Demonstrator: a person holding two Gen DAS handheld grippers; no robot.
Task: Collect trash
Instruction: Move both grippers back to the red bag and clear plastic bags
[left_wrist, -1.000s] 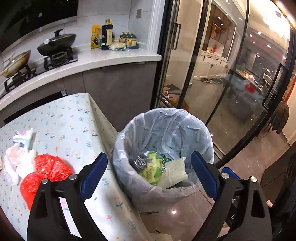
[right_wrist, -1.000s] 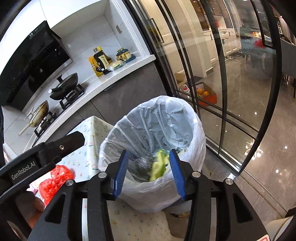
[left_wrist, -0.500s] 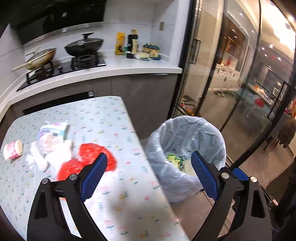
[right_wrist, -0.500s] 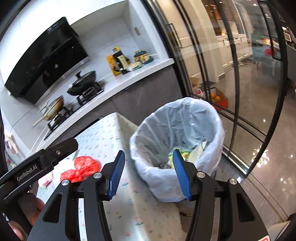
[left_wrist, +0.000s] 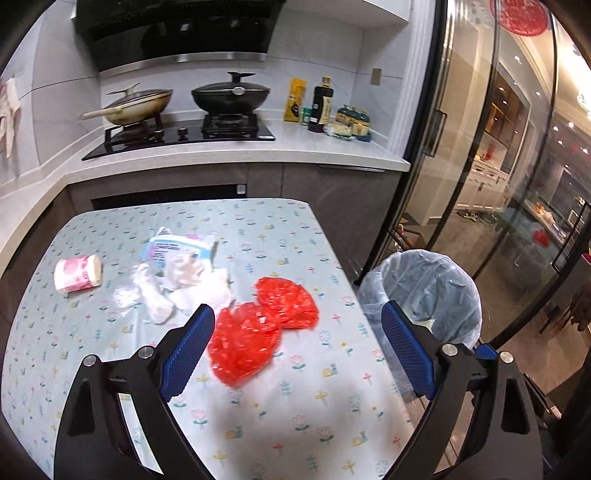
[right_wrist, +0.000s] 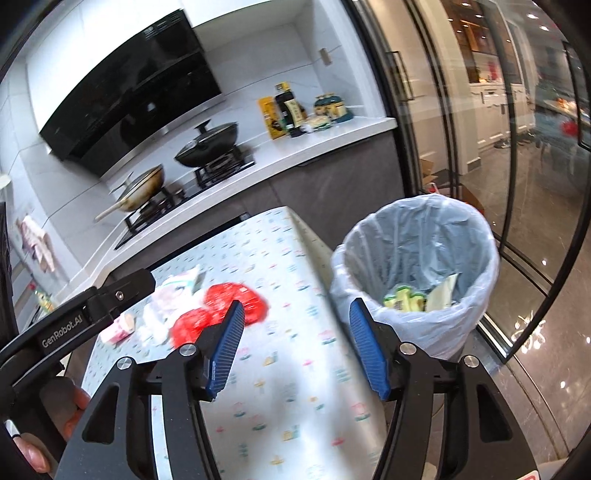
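Note:
A crumpled red plastic bag (left_wrist: 260, 325) lies on the floral tablecloth (left_wrist: 295, 413), also in the right wrist view (right_wrist: 218, 306). Beside it lie white wrappers with a blue-printed packet (left_wrist: 184, 273) and a small pink cup (left_wrist: 77, 273) on its side. A bin lined with a pale plastic bag (left_wrist: 424, 291) stands off the table's right edge and holds green and cream trash (right_wrist: 421, 295). My left gripper (left_wrist: 295, 347) is open and empty above the table, just in front of the red bag. My right gripper (right_wrist: 295, 347) is open and empty between table and bin.
A kitchen counter (left_wrist: 236, 155) runs behind the table with a hob, two pans (left_wrist: 229, 92) and bottles (left_wrist: 321, 107). Glass sliding doors (left_wrist: 480, 166) stand at the right behind the bin. The left gripper's body (right_wrist: 77, 317) shows at the left of the right wrist view.
Both grippers have swung left, away from the bin and back over the table. The red bag and the wrappers have come into the middle of the left wrist view.

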